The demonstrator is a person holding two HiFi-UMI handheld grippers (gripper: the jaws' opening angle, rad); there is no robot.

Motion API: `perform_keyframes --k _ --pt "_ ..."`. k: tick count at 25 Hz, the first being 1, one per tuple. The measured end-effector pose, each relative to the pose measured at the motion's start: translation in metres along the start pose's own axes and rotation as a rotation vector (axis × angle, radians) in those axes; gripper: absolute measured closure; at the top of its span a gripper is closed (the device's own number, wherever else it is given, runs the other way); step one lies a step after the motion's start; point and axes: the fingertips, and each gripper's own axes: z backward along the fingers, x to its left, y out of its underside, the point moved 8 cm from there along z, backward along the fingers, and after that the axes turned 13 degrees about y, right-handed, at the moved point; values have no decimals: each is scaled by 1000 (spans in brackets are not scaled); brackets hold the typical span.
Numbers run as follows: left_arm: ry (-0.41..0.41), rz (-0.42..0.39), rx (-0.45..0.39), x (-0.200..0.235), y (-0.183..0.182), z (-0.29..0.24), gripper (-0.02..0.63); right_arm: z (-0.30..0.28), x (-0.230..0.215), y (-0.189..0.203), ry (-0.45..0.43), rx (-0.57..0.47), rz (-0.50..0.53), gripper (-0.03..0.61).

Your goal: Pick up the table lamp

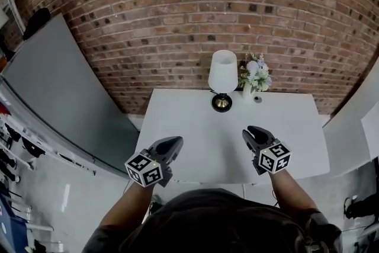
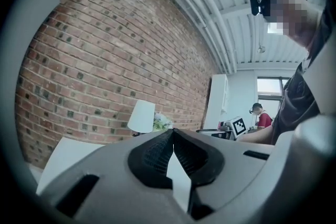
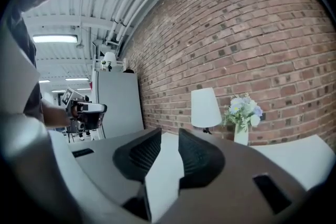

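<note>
The table lamp (image 1: 222, 77), with a white shade and a dark round base, stands at the far edge of the white table (image 1: 195, 127), against the brick wall. It also shows in the left gripper view as the lamp (image 2: 142, 116) and in the right gripper view as the lamp (image 3: 205, 107). My left gripper (image 1: 176, 142) hovers over the table's near left corner, its jaws shut with nothing between them (image 2: 172, 131). My right gripper (image 1: 251, 132) is over the near right part of the table, well short of the lamp, jaws a little open and empty (image 3: 169, 134).
A white vase of flowers (image 1: 254, 77) stands just right of the lamp, with a small dark object (image 1: 257, 99) beside it. A grey panel (image 1: 53, 86) leans at the left, and a white cabinet (image 1: 355, 121) stands at the right. Another person (image 2: 261, 115) stands far off.
</note>
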Motion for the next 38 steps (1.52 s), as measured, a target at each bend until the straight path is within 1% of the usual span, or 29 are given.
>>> perform_keyframes --k 2,5,8,13,17,21,26,31,35,38 --pt "32 -17 9 26 7 13 609 -19 9 10 43 -16 13 474" --pt "64 -33 35 64 17 30 609 -48 19 24 132 -37 22 462" --pt "88 -68 49 95 17 38 609 -76 23 32 203 -44 23 425" --pt "68 -82 20 135 19 48 609 -125 25 41 255 -21 45 356" --pt "31 -93 0 154 30 45 609 -158 12 44 281 -19 33 314" --pt "15 -76 -24 174 53 37 609 -197 -1 60 294 16 59 285" --pt "9 -34 -25 206 89 23 609 -247 -20 88 331 42 97 255" --pt "1 8 -51 235 115 14 609 -300 -48 115 387 68 90 241" --pt "13 17 -54 246 134 13 609 -333 -68 137 435 98 70 238" --pt "10 35 -67 253 145 17 609 -354 -79 142 450 104 54 236"
